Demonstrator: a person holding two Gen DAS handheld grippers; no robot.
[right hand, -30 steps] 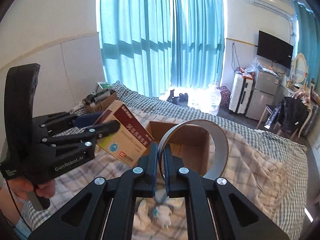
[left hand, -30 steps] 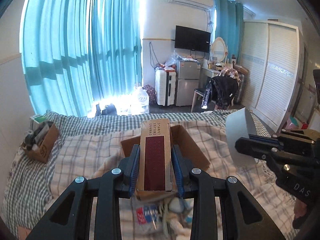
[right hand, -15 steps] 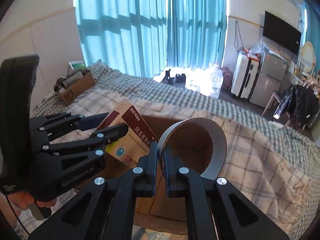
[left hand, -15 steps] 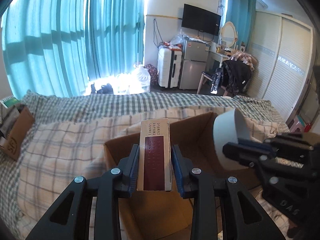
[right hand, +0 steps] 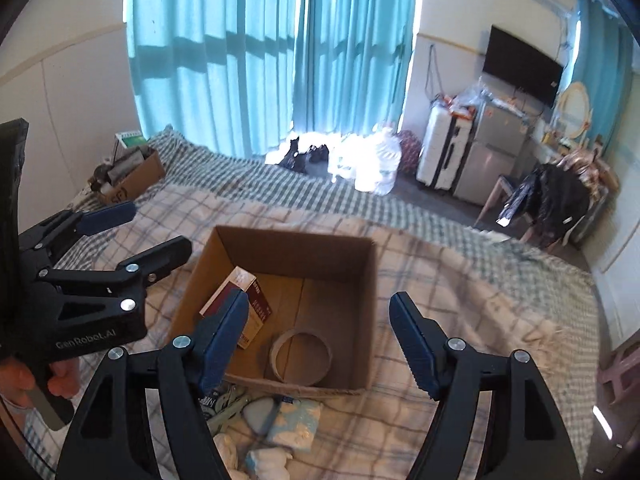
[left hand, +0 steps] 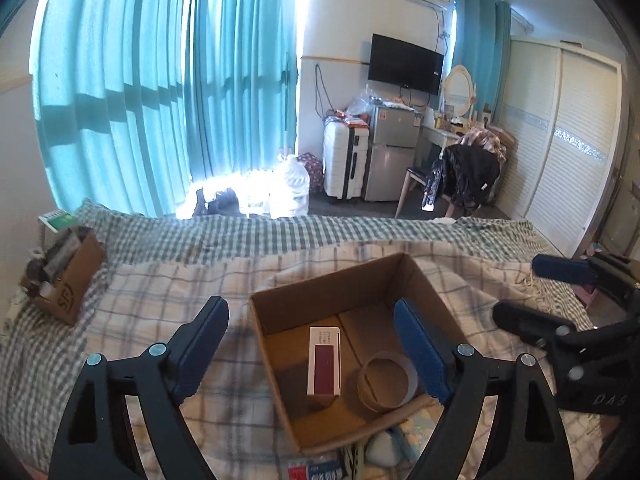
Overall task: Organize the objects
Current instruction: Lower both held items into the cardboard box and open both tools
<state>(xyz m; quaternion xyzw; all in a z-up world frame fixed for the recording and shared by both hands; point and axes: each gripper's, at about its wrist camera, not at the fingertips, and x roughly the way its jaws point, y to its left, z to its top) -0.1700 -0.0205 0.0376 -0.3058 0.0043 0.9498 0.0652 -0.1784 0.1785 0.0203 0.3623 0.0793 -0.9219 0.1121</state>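
Note:
An open cardboard box point(left hand: 332, 284) point(right hand: 296, 246) sits on the checked bed. Inside it lie a red and tan medicine box point(left hand: 324, 362) point(right hand: 256, 308) and a grey tape ring point(left hand: 386, 384) point(right hand: 302, 356). My left gripper point(left hand: 312, 350) point(right hand: 132, 226) is open and empty above the box. My right gripper point(right hand: 320, 340) point(left hand: 536, 292) is open and empty above the box's near side.
Small packets and a mask point(right hand: 276, 420) lie on the blanket in front of the box. A second cardboard box point(left hand: 66, 280) full of items stands at the bed's far left. Beyond the bed are curtains, a suitcase point(left hand: 346, 164), a fridge and a chair.
Both grippers have opened and pulled back and up. The medicine box and the tape ring have dropped into the cardboard box.

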